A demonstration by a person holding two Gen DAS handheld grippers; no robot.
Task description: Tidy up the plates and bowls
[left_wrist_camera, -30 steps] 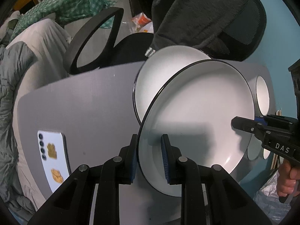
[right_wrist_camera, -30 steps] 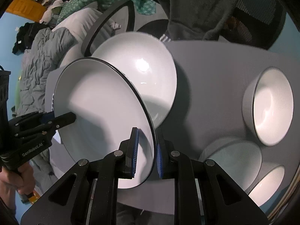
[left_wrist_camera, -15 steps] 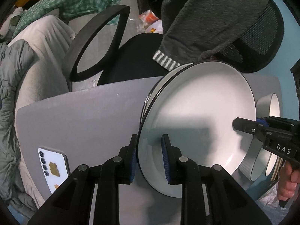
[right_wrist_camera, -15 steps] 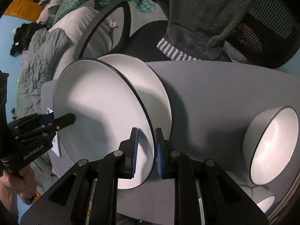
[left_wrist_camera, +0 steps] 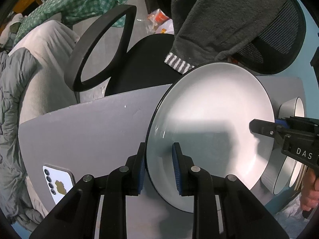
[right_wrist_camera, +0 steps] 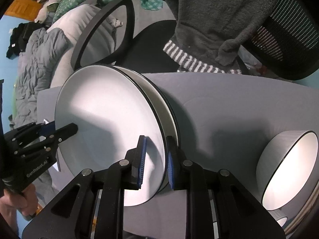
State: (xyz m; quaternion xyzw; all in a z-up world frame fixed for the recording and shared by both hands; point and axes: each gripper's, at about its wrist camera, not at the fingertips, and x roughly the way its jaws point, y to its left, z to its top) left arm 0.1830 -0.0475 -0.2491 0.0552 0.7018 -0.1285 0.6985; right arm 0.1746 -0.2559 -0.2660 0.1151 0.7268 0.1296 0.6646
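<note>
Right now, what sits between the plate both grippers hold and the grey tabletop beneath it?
In the right wrist view, a second plate lies on the table directly under the held plate; the left wrist view hides it.

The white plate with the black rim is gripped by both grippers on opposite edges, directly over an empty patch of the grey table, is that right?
Not quite. Both the left gripper and right gripper do grip the white plate on opposite edges, but the right wrist view shows it directly over a second plate lying on the grey table, not an empty patch.
</note>
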